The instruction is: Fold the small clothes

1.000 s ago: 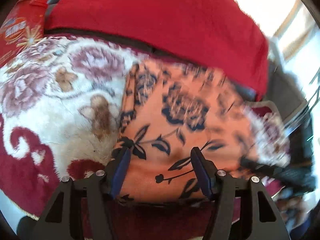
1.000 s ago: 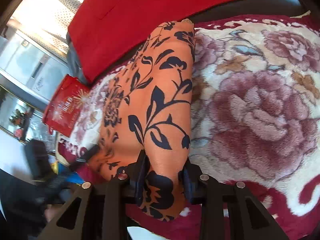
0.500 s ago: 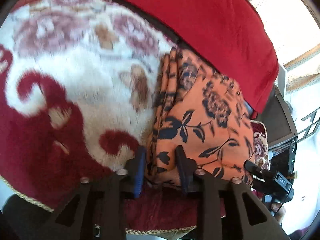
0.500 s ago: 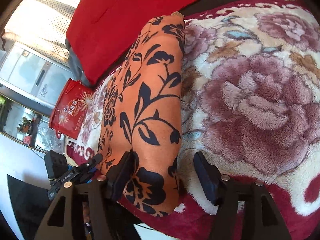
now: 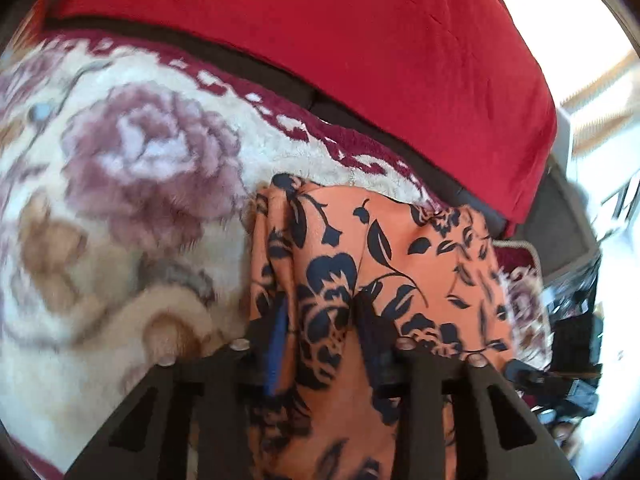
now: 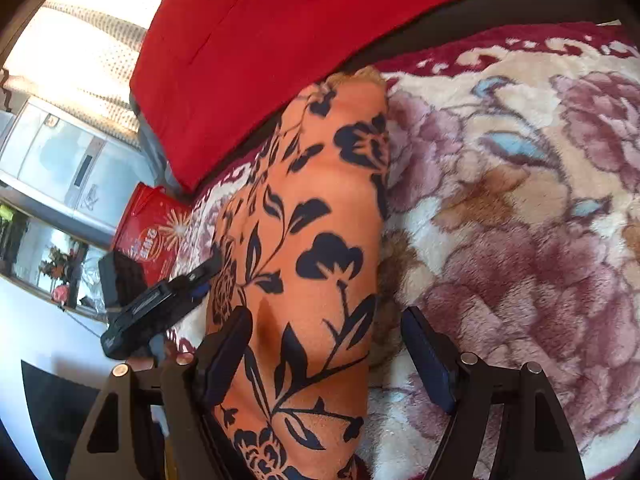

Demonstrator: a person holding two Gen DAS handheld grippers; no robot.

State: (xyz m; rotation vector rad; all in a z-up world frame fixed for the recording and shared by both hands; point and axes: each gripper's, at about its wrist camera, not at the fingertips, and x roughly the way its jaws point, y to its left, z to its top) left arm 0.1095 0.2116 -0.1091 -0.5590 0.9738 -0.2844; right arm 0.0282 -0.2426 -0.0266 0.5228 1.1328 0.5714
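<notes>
An orange garment with dark blue flowers (image 5: 384, 248) lies folded on a plush floral blanket (image 5: 132, 184). My left gripper (image 5: 320, 316) is shut on the garment's near left edge, with cloth bunched between the fingers. In the right wrist view the same garment (image 6: 320, 216) runs as a long folded strip away from me. My right gripper (image 6: 328, 344) is open, its fingers standing on either side of the strip's near end. The left gripper (image 6: 160, 300) shows at the left of that view, at the garment's edge.
A red cushion (image 5: 360, 40) lies along the back of the blanket. A red printed box (image 6: 148, 232) stands at the blanket's far left in the right wrist view. A window and furniture lie beyond.
My left gripper went from open to shut on the garment's left edge and has moved it toward the cushion. My right gripper let go of the garment and opened wide.
</notes>
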